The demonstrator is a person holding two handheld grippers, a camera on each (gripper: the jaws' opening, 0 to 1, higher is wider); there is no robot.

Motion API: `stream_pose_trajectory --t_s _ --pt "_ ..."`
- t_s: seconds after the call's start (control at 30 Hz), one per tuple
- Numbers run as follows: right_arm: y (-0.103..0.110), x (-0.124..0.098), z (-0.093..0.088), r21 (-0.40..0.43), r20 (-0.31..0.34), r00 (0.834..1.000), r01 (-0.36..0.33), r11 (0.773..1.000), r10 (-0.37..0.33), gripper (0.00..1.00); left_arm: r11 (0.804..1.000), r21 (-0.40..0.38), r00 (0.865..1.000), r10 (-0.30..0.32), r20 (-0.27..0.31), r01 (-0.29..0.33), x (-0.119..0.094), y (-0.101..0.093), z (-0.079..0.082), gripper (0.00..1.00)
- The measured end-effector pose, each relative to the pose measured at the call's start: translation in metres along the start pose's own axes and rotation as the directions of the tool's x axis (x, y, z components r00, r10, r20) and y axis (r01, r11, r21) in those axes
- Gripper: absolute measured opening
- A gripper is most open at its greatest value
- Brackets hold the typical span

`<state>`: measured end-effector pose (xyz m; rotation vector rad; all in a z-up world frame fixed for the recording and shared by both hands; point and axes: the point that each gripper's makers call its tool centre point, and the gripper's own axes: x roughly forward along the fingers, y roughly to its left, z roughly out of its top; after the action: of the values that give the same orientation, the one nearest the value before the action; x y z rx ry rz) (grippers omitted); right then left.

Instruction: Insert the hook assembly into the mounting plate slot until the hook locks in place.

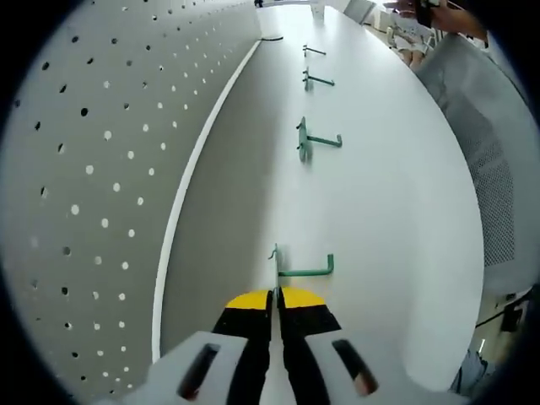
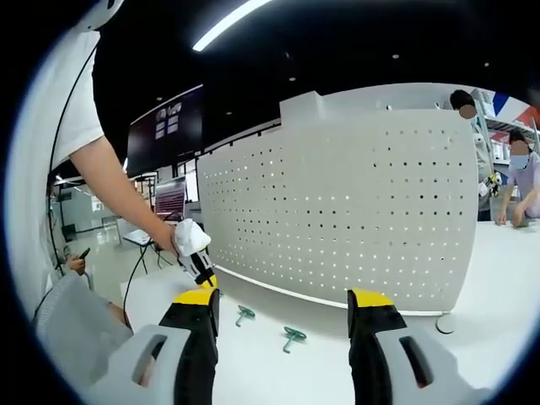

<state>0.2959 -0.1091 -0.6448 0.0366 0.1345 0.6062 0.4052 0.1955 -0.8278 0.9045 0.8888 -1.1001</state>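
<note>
The left tool (image 1: 276, 294) is pinched nearly shut on the nearest green wire hook (image 1: 297, 267), low in the left gripper view, though whether it truly grips is hard to tell. The step in hand looks like the pickup; next, the hook must be carried to the perforated white pegboard (image 1: 93, 169) at left and pushed in. More hooks lie along the smooth white counter (image 1: 396, 186). The right tool (image 2: 283, 302) hangs wide open, empty.

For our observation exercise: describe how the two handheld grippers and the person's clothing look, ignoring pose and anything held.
The left gripper has black jaws with yellow tips on a light grey body with dark slots. The right gripper matches: black jaws, yellow tips, grey slotted body. The person wears a white short sleeve.
</note>
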Motion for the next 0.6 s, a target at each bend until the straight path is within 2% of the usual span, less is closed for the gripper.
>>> stream_pose_trajectory --t_s 0.13,0.4,0.6 --pt "0.0012 -0.0003 0.0013 -0.002 0.002 1.0 -0.002 1.0 0.002 0.59 1.0 0.008 1.0 0.019 0.006 -0.019 0.0008 0.0014 0.0001 0.03" --pt "0.0013 -0.0013 0.0013 -0.004 0.002 1.0 -0.002 1.0 0.002 0.59 0.998 -0.05 0.999 0.03 0.035 -0.029 0.0 -0.0006 0.0012 0.02" --pt "-0.0005 -0.0016 0.0016 0.004 0.007 1.0 0.003 1.0 -0.003 0.59 0.997 -0.064 0.998 0.042 0.053 -0.039 -0.0019 0.0012 0.006 0.02"
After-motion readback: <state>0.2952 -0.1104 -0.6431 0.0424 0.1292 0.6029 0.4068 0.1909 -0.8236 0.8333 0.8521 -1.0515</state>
